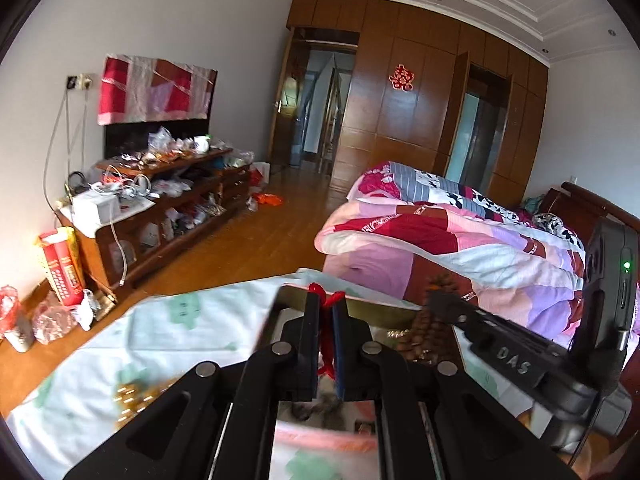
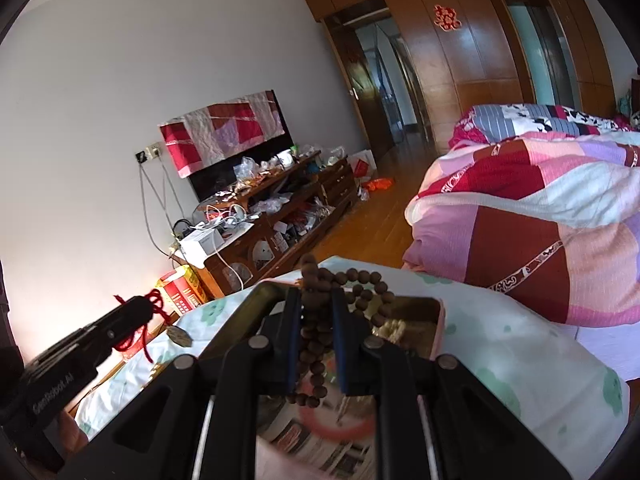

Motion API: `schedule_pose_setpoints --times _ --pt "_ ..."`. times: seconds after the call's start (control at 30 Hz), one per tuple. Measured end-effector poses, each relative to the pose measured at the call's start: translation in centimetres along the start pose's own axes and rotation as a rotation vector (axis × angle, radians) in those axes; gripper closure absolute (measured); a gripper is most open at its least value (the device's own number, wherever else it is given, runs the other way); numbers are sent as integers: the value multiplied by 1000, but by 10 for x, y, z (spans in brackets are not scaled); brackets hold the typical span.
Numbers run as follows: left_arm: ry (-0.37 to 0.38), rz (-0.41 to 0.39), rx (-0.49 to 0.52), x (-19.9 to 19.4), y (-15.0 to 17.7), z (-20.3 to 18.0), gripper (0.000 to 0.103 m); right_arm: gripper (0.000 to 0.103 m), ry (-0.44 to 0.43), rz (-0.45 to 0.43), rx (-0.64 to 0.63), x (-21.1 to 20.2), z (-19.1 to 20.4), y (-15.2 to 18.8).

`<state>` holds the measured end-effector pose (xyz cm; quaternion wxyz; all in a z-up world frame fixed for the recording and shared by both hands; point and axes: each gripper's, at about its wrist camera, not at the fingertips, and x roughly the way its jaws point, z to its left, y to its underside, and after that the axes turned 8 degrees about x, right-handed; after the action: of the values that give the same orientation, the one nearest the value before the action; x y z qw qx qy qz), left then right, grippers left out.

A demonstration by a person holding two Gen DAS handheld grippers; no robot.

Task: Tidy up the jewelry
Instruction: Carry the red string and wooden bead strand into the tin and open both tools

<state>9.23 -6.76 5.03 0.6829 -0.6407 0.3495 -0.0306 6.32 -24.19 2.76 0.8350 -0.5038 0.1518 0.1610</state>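
My left gripper (image 1: pixel 326 300) is shut on a thin red cord (image 1: pixel 325 356) that hangs between its pads. From the right wrist view, that left gripper (image 2: pixel 142 307) is at the far left, with the red cord (image 2: pixel 149 322) looped under it and a small dull pendant (image 2: pixel 179 336) dangling. My right gripper (image 2: pixel 316 298) is shut on a strand of dark brown beads (image 2: pixel 318 322), held above an open metal tin (image 2: pixel 438 326). Pale beads (image 2: pixel 394 326) lie inside the tin. The left wrist view shows the right gripper (image 1: pixel 436 302) with the brown beads (image 1: pixel 424 332) over the tin (image 1: pixel 380 305).
The tin stands on a table under a white cloth with green prints (image 2: pixel 500 340). Small gold pieces (image 1: pixel 132 400) lie on the cloth at the left. A bed with a patchwork quilt (image 1: pixel 460 248) is close on the right, and a cluttered wooden cabinet (image 1: pixel 168 200) stands by the left wall.
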Motion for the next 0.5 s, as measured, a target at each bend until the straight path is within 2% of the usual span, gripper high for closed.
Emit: schedule_pose_setpoints --times 0.2,0.3,0.5 --pt "1 67 6 46 6 -12 98 86 32 31 40 26 -15 -2" --pt "-14 126 -4 66 15 -13 98 86 48 48 45 31 -20 3" --pt "-75 189 -2 76 23 -11 98 86 74 64 35 33 -20 6"
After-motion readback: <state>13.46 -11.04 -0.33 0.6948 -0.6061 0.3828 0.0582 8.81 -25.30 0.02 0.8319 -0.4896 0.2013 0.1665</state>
